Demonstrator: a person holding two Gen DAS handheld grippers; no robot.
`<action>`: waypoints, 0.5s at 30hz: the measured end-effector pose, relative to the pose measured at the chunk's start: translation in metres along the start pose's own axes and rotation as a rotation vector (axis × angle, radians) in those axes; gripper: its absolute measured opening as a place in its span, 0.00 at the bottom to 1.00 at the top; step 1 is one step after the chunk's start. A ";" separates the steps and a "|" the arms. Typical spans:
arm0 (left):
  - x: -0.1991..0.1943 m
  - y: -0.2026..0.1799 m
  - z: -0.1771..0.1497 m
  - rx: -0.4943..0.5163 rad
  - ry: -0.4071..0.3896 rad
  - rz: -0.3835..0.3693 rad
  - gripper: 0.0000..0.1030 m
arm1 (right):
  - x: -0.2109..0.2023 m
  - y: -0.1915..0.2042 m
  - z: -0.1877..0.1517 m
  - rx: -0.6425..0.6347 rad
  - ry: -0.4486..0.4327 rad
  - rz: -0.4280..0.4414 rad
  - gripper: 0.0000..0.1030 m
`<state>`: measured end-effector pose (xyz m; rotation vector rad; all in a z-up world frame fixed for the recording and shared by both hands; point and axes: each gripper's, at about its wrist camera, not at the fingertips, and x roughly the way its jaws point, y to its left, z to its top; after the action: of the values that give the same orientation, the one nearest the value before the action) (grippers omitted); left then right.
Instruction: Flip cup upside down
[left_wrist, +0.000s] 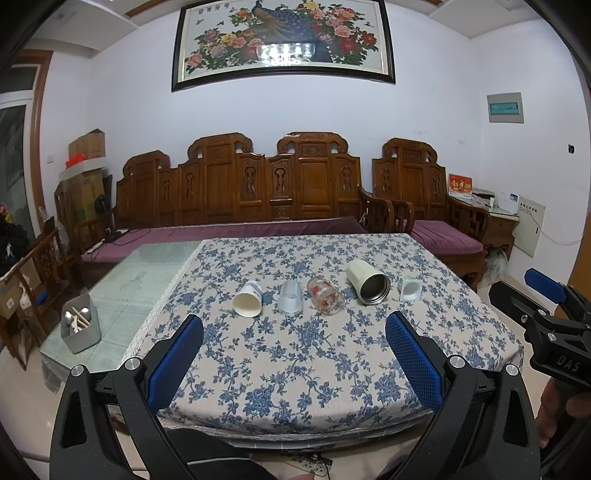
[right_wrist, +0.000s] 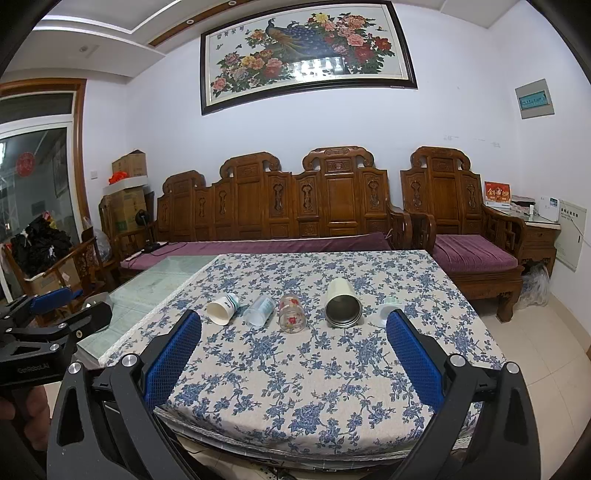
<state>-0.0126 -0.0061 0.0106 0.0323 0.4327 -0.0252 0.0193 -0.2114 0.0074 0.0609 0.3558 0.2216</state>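
**Left wrist view: nothing flipped yet, both claws empty**

Five cups lie on their sides in a row mid-table on the floral tablecloth (left_wrist: 295, 369), mouths toward the cameras:
- paper cup (left_wrist: 248, 298), leftmost
- clear plastic cup (left_wrist: 290, 296), just beside it
- glass with red flowers (left_wrist: 325, 295), centre
- cream tumbler with steel interior (left_wrist: 368, 281), biggest of the lot
- small white cup (left_wrist: 409, 287), rightmost; in the right wrist view it's partly hidden behind a fingertip pad

None touching each other as far as I can tell; the clear cup and the glass sit close.

Claws:
- left gripper (left_wrist: 294, 334): jaws spread wide, nothing between the blue pads, hanging over the near table edge, well short of the row.
- right gripper (right_wrist: 293, 334): same, jaws wide apart, empty, hovering short of the cups. Roughly lined up on the glass and tumbler.

Progress, my read: zero. No cup stands mouth-down, none is held. Task doesn't say which cup. Every cup needs a grab across the body, lift, rotation to mouth-down, set-down.

Risks: round bodies on cloth likely roll when nudged. Clear cup and paper cup look thin, could squash under the pads. Tumbler looks heavy, may slip.

Off-cloth: grey utensil caddy (left_wrist: 82, 326) on the bare glass tabletop at left, out of the way.
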 end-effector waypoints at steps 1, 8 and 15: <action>0.000 0.000 0.000 0.000 0.001 0.000 0.92 | 0.000 0.000 0.000 0.000 -0.001 -0.001 0.98; 0.000 0.000 -0.001 -0.001 0.001 0.000 0.92 | -0.004 0.003 0.003 0.000 -0.001 0.002 0.98; 0.001 0.000 -0.001 0.001 0.000 -0.002 0.92 | -0.004 0.006 0.004 -0.004 -0.003 0.003 0.98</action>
<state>-0.0120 -0.0059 0.0092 0.0325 0.4326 -0.0272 0.0160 -0.2061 0.0126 0.0580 0.3521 0.2252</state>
